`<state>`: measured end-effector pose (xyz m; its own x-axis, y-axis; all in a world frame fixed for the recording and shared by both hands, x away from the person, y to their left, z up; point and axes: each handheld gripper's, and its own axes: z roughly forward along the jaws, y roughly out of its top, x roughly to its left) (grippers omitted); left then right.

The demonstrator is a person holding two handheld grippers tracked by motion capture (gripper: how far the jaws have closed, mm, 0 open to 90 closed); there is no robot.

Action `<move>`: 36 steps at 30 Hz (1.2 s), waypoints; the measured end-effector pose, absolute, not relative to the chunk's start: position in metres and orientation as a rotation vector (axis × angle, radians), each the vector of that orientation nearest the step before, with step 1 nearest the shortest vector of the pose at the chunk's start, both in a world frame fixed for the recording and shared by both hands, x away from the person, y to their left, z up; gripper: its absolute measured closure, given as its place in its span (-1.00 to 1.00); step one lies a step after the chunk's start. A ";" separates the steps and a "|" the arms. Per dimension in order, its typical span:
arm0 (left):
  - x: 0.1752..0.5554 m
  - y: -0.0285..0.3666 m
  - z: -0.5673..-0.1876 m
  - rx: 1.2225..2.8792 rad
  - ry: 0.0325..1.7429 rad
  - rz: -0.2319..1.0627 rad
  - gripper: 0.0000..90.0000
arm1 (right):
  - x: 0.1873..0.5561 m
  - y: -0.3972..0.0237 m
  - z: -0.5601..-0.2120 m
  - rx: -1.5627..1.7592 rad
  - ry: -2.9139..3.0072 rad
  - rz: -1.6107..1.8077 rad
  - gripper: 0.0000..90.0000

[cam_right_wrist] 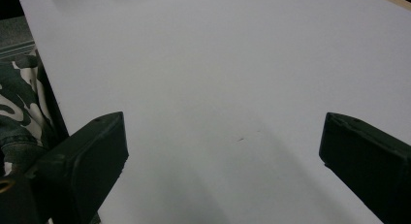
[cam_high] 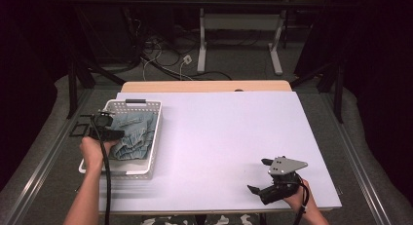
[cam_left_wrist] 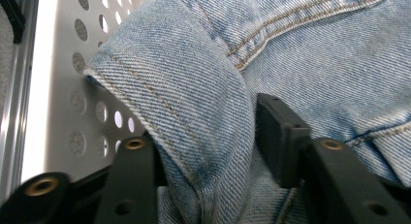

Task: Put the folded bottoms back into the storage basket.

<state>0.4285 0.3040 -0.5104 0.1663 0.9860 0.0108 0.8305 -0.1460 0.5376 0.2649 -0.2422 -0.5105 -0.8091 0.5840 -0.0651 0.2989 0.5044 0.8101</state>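
Folded light-blue jeans (cam_high: pixel 134 135) lie in a white perforated basket (cam_high: pixel 155 137) at the table's left. My left gripper (cam_high: pixel 104 125) reaches into the basket from its left side. In the left gripper view, a rounded fold of the jeans (cam_left_wrist: pixel 194 64) sits between the parted jaws of my left gripper (cam_left_wrist: pixel 208 132), loose rather than pinched, with the basket wall (cam_left_wrist: pixel 63 88) just behind. My right gripper (cam_high: pixel 259 175) rests near the table's front right, open wide. In its own view, the right gripper (cam_right_wrist: pixel 220 146) has bare white tabletop between its jaws.
A white sheet (cam_high: pixel 229 137) covers the table, with a wooden strip (cam_high: pixel 204 85) along the far edge. Beyond the table are cables on the floor and another desk's legs (cam_high: pixel 202 45). Camouflage-patterned cloth (cam_right_wrist: pixel 19 107) shows past the near table edge.
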 end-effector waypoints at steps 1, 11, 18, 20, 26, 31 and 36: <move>0.428 0.304 -0.509 2.040 1.719 0.506 0.08 | 0.265 -0.242 -0.510 0.737 2.420 1.208 -0.93; 0.415 0.303 -0.487 1.992 1.676 0.509 -0.40 | 0.265 -0.243 -0.510 0.739 2.419 1.209 -0.93; 0.404 0.303 -0.480 1.922 1.638 0.522 -0.68 | 0.266 -0.244 -0.510 0.748 2.417 1.213 -0.93; 0.401 0.302 -0.479 1.916 1.626 0.515 -0.79 | 0.266 -0.244 -0.510 0.747 2.417 1.211 -0.93; 0.387 0.294 -0.469 1.910 1.571 0.535 -0.90 | 0.266 -0.244 -0.510 0.746 2.415 1.214 -0.93; 0.378 0.287 -0.466 1.935 1.531 0.542 -0.93 | 0.266 -0.243 -0.510 0.742 2.416 1.215 -0.93; 0.370 0.281 -0.463 1.942 1.499 0.551 -0.95 | 0.265 -0.243 -0.509 0.742 2.417 1.215 -0.93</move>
